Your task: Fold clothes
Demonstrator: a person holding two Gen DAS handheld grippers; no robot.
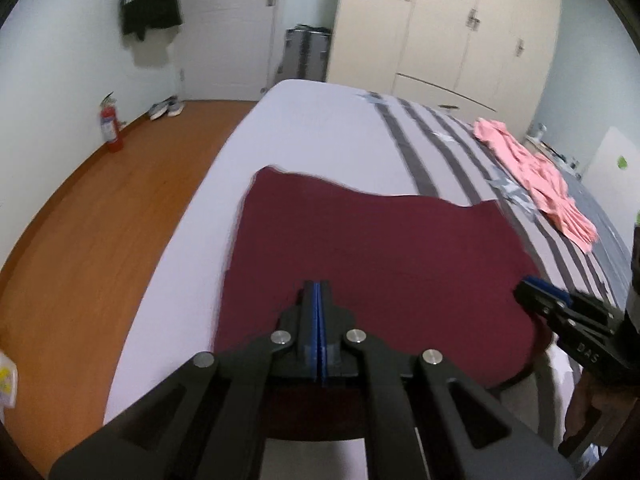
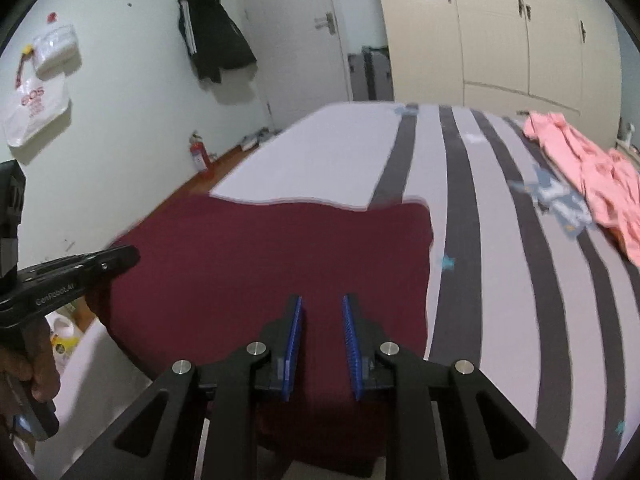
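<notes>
A dark red garment (image 1: 380, 248) lies spread flat on the bed, and its near edge hangs over the bed's side. My left gripper (image 1: 318, 292) hovers over its near left part, pads pressed together with no cloth seen between them. In the right wrist view the left gripper's tip (image 2: 130, 256) sits at the left edge of the red garment (image 2: 260, 264). My right gripper (image 2: 322, 308) is open above the near right part, with the cloth showing between its blue pads. Its tip (image 1: 528, 290) also shows by the garment's right edge in the left wrist view.
A crumpled pink garment (image 2: 592, 176) lies at the far right of the grey striped bed (image 2: 500, 280). A person's hand (image 2: 36, 364) holds the left gripper's handle. A fire extinguisher (image 1: 111, 124) and shoes (image 1: 166, 108) stand on the wooden floor to the left. A wardrobe (image 1: 460, 28) rises behind the bed.
</notes>
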